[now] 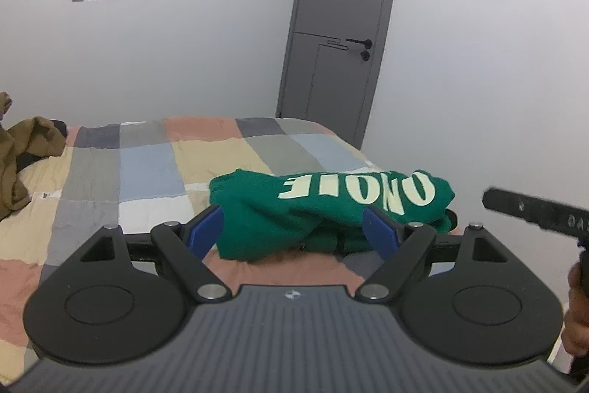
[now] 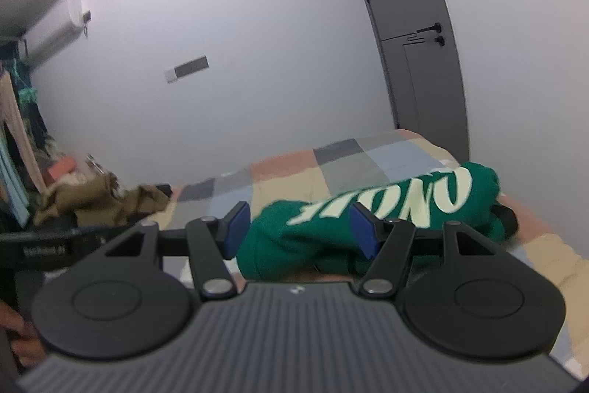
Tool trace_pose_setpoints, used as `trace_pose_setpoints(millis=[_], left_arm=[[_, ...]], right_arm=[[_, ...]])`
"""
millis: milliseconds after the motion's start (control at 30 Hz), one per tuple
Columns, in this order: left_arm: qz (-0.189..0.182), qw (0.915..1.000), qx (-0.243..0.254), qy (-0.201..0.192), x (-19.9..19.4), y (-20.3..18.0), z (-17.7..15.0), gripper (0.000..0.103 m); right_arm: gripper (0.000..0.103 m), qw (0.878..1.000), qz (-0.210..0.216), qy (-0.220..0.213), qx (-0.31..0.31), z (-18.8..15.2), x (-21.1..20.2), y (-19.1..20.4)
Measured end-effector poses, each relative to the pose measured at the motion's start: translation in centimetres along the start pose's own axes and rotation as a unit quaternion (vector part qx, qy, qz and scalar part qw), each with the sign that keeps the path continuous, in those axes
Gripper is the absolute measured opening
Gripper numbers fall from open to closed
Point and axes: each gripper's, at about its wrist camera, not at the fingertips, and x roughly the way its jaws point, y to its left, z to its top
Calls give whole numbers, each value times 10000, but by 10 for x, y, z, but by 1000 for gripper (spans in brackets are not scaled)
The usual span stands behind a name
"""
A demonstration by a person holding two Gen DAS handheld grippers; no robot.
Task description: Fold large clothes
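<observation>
A green sweatshirt (image 1: 327, 209) with pale lettering lies folded in a thick bundle on the patchwork bedspread (image 1: 147, 168). My left gripper (image 1: 294, 231) is open, its blue pads (image 1: 204, 227) wide apart just in front of the bundle's near edge, holding nothing. In the right wrist view the same sweatshirt (image 2: 368, 223) lies on the bedspread (image 2: 368, 161). My right gripper (image 2: 300, 231) is open with the bundle's near left part between and behind its pads (image 2: 235, 227). Part of the right gripper shows at the left wrist view's right edge (image 1: 533, 212).
A brown garment (image 1: 22, 150) lies heaped at the bed's far left, also in the right wrist view (image 2: 99, 201). A grey door (image 1: 338, 24) stands behind the bed in a white wall. Hanging clothes (image 2: 18, 135) are at the far left.
</observation>
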Motion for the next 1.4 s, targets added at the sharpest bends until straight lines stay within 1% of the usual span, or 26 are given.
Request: trace_pose_setpoints(millis=[100,200,267,400,467,700,800,933,967,1000,1067,1167,1233,1267,1300,1367,1400], left_arm=[[-4,10000,79,24,-1,0,-9,86],[40,9999,100,25,0,0,-19,86],[110,9999,112,16,3,-1,-26,86],[298,9993,229,-19,6,-3,-35,86],[352,9991,250,-28,8,-4,-38,86],[285,9995,111,87,15,0,-47,86],[308,9994,100,133,19,1,-50,86],[247,9995,56,187,23,3,-52,86],[242,9995,64,193,24,4,-52,88],[270,9994,72,183,24,3,-52,91],[278,9994,63,175,24,3,-51,96],[242,9994,23,240,25,4,-51,98],[270,9994,28,236,25,3,-51,100],[296,9993,47,236,25,2,-51,101],[315,9992,69,234,25,1,-51,101],[336,9992,75,221,25,0,-51,101],[337,9992,68,210,24,-1,-51,102]], right_arm=[[63,9999,-34,77,-64,-8,-12,7],[63,9997,-160,110,-172,-15,-21,12],[63,9995,-248,107,-150,-20,-23,12],[63,9984,-419,150,-346,-32,-26,15],[63,9983,-420,214,-331,-37,-24,16],[63,9977,-495,311,-356,-45,-18,19],[62,9973,-505,389,-374,-46,-15,19],[62,9971,-527,427,-340,-45,-14,18],[62,9972,-516,440,-321,-45,-13,18],[62,9972,-502,455,-314,-44,-13,18],[62,9965,-592,474,-347,-44,-12,18],[62,9963,-666,459,-306,-42,-12,17],[71,9957,-726,450,-361,-42,-13,17],[82,9957,-735,427,-376,-42,-14,17],[89,9959,-719,395,-370,-41,-15,17],[97,9956,-730,411,-411,-40,-15,17],[97,9951,-768,428,-443,-40,-14,18]])
